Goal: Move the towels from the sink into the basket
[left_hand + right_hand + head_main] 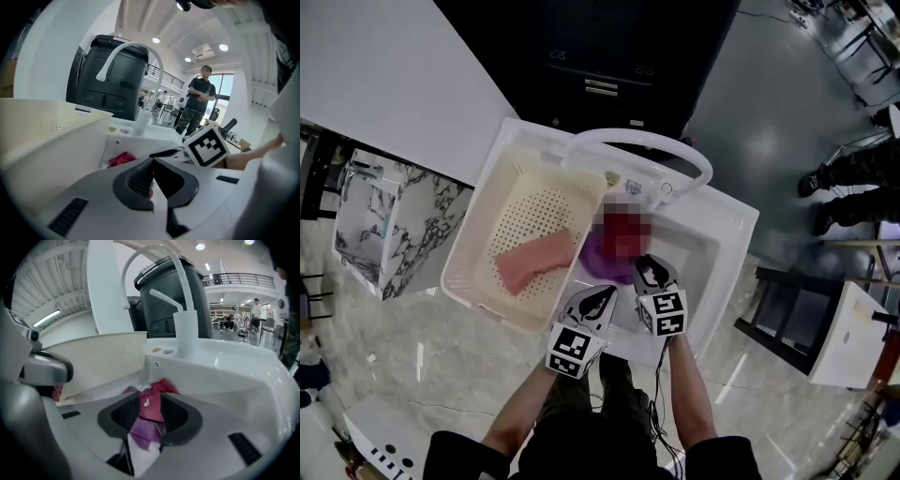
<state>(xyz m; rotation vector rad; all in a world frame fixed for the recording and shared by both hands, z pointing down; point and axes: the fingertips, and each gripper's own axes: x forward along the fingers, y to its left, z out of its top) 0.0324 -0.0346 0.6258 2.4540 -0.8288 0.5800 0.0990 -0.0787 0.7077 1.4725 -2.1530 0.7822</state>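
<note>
Right gripper [151,413] fingers apart around red towel [152,401] and purple towel [143,431], centre frame, in sink [220,376]; left gripper [151,180] fingers closed.

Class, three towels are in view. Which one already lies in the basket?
The pink towel, lying inside the cream basket. The red towel and purple towel are both in the sink.

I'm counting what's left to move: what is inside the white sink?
A red cloth towel lies on a purple cloth towel in the white sink. It covers part of the purple one; anything beneath them is hidden.
</note>
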